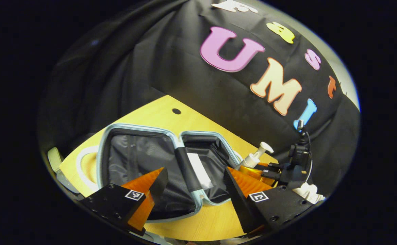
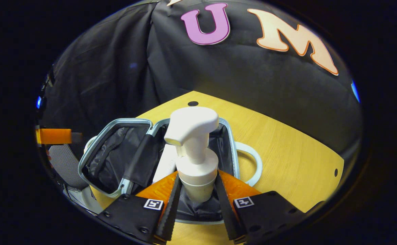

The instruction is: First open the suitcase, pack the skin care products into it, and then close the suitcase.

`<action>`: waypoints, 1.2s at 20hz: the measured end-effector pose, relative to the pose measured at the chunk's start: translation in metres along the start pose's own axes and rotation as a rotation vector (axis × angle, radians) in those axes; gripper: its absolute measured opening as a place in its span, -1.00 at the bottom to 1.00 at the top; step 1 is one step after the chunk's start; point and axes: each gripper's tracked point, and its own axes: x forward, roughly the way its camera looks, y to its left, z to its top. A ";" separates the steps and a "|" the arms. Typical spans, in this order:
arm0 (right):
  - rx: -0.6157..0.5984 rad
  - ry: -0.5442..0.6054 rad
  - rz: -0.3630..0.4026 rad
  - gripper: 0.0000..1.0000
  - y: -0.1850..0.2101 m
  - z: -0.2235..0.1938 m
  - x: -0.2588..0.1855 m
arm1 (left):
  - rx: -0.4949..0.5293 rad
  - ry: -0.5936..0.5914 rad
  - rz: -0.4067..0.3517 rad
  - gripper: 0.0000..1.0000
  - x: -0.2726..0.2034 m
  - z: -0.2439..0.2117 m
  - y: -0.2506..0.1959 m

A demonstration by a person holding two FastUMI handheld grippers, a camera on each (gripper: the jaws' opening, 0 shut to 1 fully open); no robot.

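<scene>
Right gripper (image 2: pixel 196 190) jaws closed on white pump bottle (image 2: pixel 194 153), both fingers pressing its lower body; bottle upright, held above right half of open suitcase (image 2: pixel 116 160). Left gripper (image 1: pixel 193 178) jaws wide apart, holding nothing, hovering over near edge of suitcase (image 1: pixel 144 153). Suitcase lies flat, both halves open, dark lining, pale blue rim, on wooden table (image 2: pixel 286 146). White flat item (image 1: pixel 198 170) lies in right half beside centre divider. From left gripper view, right gripper (image 1: pixel 269 170) with bottle (image 1: pixel 254 156) at suitcase's right edge.
</scene>
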 end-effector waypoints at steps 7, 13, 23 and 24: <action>0.021 -0.018 -0.046 0.27 -0.013 0.006 0.013 | -0.102 -0.051 0.170 0.92 -0.060 -0.012 0.073; 0.016 -0.250 -0.049 0.93 -0.013 0.049 -0.041 | -0.148 -0.092 0.222 0.92 -0.061 -0.012 0.097; 0.122 -0.663 -0.223 0.94 -0.042 0.088 -0.241 | 0.091 -0.139 0.047 0.92 -0.039 0.008 -0.031; 0.134 -0.694 -0.248 0.94 -0.045 0.087 -0.259 | 0.115 -0.144 0.012 0.92 -0.035 0.008 -0.052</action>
